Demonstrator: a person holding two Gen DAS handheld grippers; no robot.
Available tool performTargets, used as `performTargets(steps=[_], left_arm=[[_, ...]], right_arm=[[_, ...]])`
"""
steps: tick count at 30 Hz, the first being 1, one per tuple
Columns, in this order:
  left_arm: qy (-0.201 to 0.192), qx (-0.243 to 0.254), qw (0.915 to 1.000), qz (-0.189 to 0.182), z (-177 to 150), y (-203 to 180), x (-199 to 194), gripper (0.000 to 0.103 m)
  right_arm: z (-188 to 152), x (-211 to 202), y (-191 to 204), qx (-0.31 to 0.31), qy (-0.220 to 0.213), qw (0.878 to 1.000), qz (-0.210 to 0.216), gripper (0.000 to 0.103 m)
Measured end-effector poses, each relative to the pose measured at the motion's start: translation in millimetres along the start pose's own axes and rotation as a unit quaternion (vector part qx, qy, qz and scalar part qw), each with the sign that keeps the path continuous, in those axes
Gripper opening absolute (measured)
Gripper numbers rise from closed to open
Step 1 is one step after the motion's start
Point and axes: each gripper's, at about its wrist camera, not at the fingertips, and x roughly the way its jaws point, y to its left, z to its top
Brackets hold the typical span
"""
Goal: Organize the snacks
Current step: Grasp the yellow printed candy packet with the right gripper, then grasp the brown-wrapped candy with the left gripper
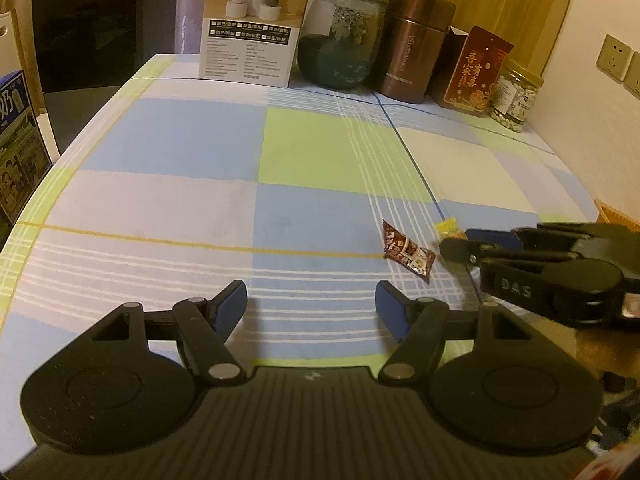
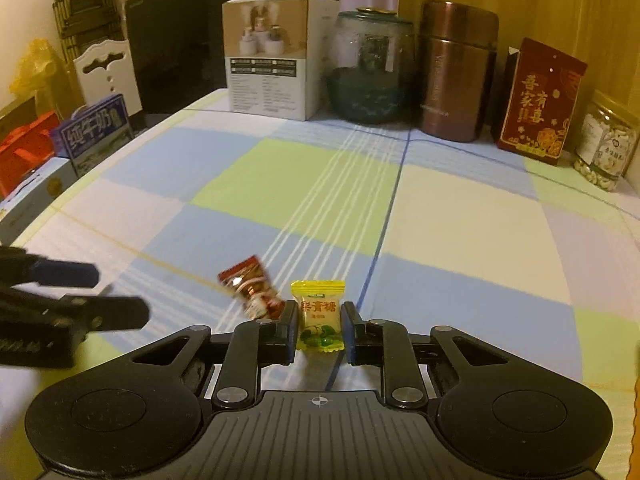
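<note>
Nearest, the right gripper (image 2: 320, 330) has its blue-padded fingers on either side of a small yellow plastic-wrapped candy (image 2: 319, 315), pinching it at mid-body just above the checked tablecloth (image 2: 460, 220). Such a sweet is likely light, with a crinkly, slippery wrapper, so the firm middle looks better than the frilled ends. Just beside it lies a dark red foil snack packet (image 1: 408, 254). The left gripper (image 1: 311, 306) hovers spread wide, holding nothing. Beyond stands a copper-brown metal canister (image 2: 456, 72).
</note>
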Motion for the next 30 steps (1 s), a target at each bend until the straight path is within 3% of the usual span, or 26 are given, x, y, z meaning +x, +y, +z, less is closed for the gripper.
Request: performTargets(steps=[4, 9, 16, 22, 26, 29, 30], left_arm=[[-0.002, -0.005, 1.0, 0.003, 1.2, 2.7, 0.0, 0.068], [-0.003, -0.008, 1.0, -0.001, 3.9, 1.3, 3.2, 0.068], [-0.017, 0.015, 0.9991, -0.035, 14.7, -29.5, 21.7, 0.066], [-0.019, 0.024, 0.9989, -0.037, 13.1, -55.9, 45.4, 0.045], [-0.03, 0.033, 0.9988, -0.018, 11.7, -63.4, 54.2, 0.033], [-0.029, 0.047, 0.9985, -0.004, 11.9, -66.5, 54.9, 0.018], [-0.028, 0.051, 0.9983, -0.004, 11.2, -66.7, 53.3, 0.018]], right_arm=[[1.7, 9.0, 8.2, -0.033, 0.007, 0.999, 0.003, 0.023], [-8.3, -0.2, 10.6, -0.005, 0.013, 0.998, 0.061, 0.023], [-14.2, -24.4, -20.9, 0.086, 0.006, 0.996, 0.012, 0.023], [-15.1, -45.5, -35.7, 0.104, -0.012, 0.994, -0.016, 0.023], [-18.9, -53.9, -37.6, 0.107, -0.018, 0.994, -0.022, 0.023], [-19.5, -53.9, -36.8, 0.106, -0.02, 0.994, -0.026, 0.023], [-19.3, -53.4, -37.0, 0.107, -0.021, 0.994, -0.026, 0.023]])
